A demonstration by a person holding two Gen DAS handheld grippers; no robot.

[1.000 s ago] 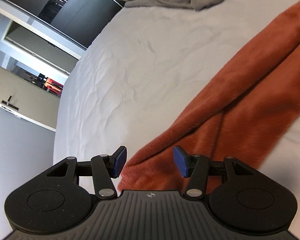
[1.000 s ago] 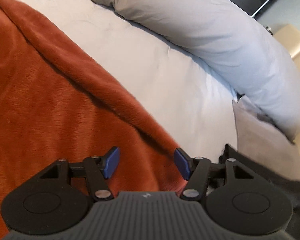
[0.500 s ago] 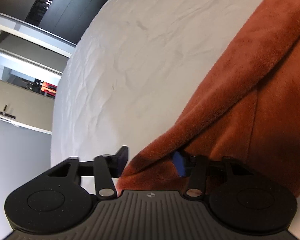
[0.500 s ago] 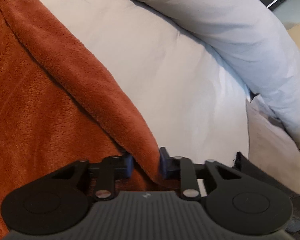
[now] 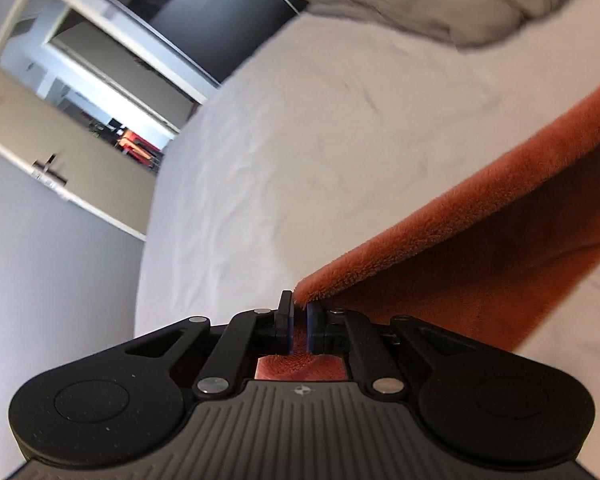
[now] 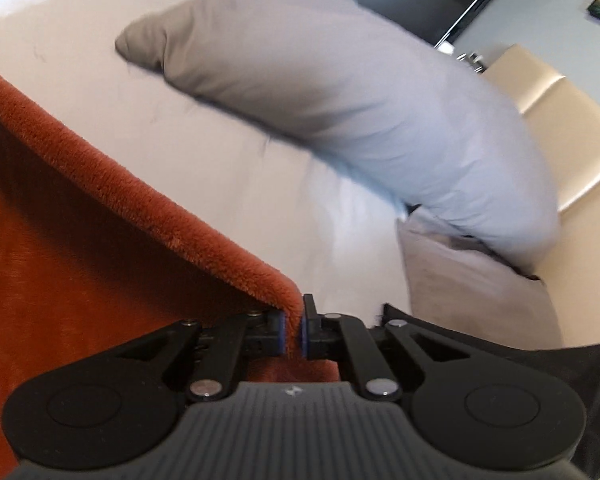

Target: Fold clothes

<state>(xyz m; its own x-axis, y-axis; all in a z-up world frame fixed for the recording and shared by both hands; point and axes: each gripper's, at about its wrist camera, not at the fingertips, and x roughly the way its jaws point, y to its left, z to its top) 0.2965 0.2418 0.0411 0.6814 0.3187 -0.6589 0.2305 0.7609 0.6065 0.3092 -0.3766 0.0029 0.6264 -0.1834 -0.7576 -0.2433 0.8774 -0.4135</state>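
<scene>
Orange blanket [image 5: 480,240] corner pinched tight by left claw [image 5: 299,326], other corner pinched tight by right claw [image 6: 292,330], edge lifted off white bed [image 5: 300,140], grey pillow [image 6: 340,100] behind.

Black gripper [image 5: 299,328] bodies w/ ribbed grey housing, silver screws, blue pads [image 6: 281,334].

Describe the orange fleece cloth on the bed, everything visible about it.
The orange fleece cloth is rust-coloured, plush and thick, with a fuzzy nap. One corner is pinched in the shut left tongs, another in the shut right tongs. From each grip a raised edge runs away taut, with shadowed fabric hanging beneath it above the white sheet. The rest spreads out of frame. Whether it is a garment or a blanket cannot be told.
</scene>
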